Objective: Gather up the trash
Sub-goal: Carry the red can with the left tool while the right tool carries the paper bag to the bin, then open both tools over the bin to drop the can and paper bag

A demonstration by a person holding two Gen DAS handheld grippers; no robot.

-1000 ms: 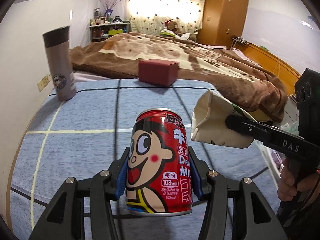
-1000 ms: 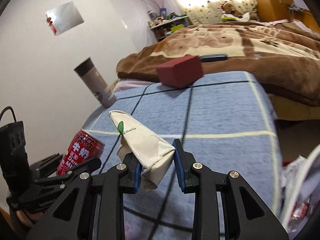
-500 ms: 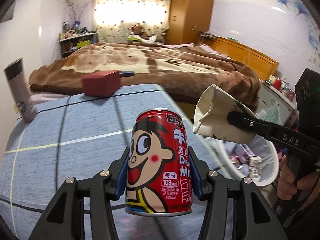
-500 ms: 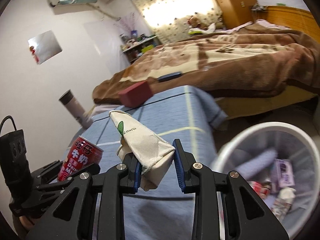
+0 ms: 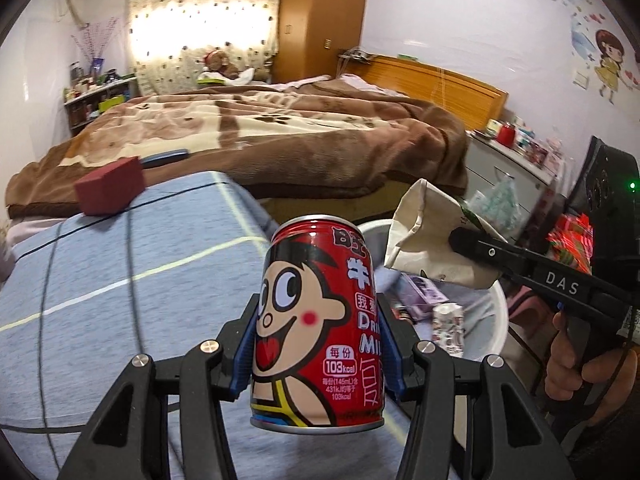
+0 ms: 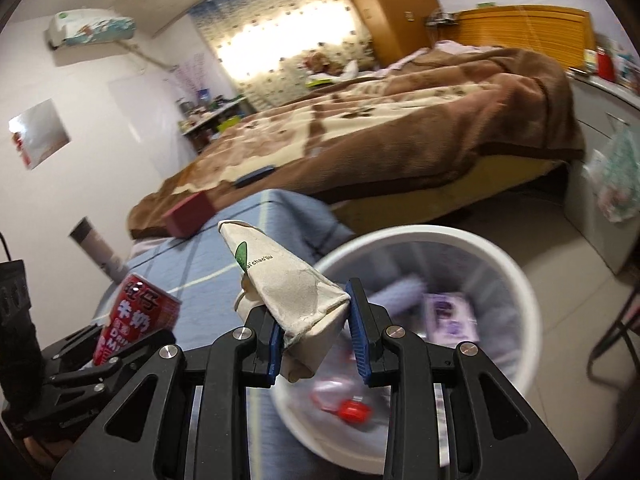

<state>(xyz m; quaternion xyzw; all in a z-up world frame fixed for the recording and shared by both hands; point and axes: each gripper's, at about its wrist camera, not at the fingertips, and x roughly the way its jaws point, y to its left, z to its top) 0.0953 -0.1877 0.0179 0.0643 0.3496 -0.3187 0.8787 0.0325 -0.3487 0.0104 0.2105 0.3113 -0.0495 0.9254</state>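
Both pieces of trash are in the air on the way to the white bin (image 6: 516,276). The left gripper (image 5: 318,354) is clamped on the red milk can (image 5: 316,320), beside the bin. The right gripper (image 6: 316,330) pinches the crumpled paper cup (image 6: 292,288) above it. Next, each should hang over the bin's mouth and let go.

Black left tool (image 5: 318,354), blue pads (image 5: 243,354), silver screws, right tool (image 6: 316,330) seemingly identical
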